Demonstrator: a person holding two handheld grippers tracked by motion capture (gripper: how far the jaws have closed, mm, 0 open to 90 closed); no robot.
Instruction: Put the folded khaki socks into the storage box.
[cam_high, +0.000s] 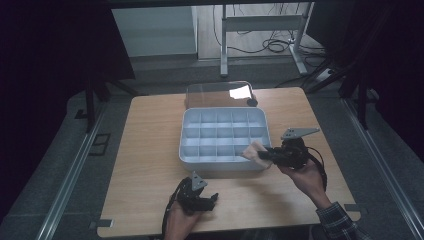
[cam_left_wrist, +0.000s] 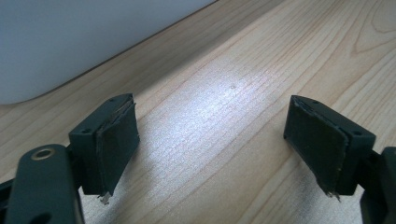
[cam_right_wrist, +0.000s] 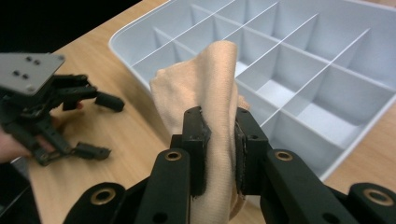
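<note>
I am holding one beige cloth (cam_right_wrist: 205, 93) pinched between the jaws of the right tool (cam_right_wrist: 219, 135), its free end standing up past the pads; in the high view the cloth (cam_high: 253, 150) is hanging at the near right corner of the single grey divided tray (cam_high: 192, 150), just above the rim, so the tray is lying ahead and to the left of that tool; I am judging the cloth's long axis as running along the jaws toward the tray. The left tool (cam_high: 207, 201) is resting low on the bench (cam_high: 145, 165), jaws spread with nothing between them, well apart from the cloth; the right hand is clearly nearer. One clear lid (cam_high: 215, 92) is lying behind the tray.
</note>
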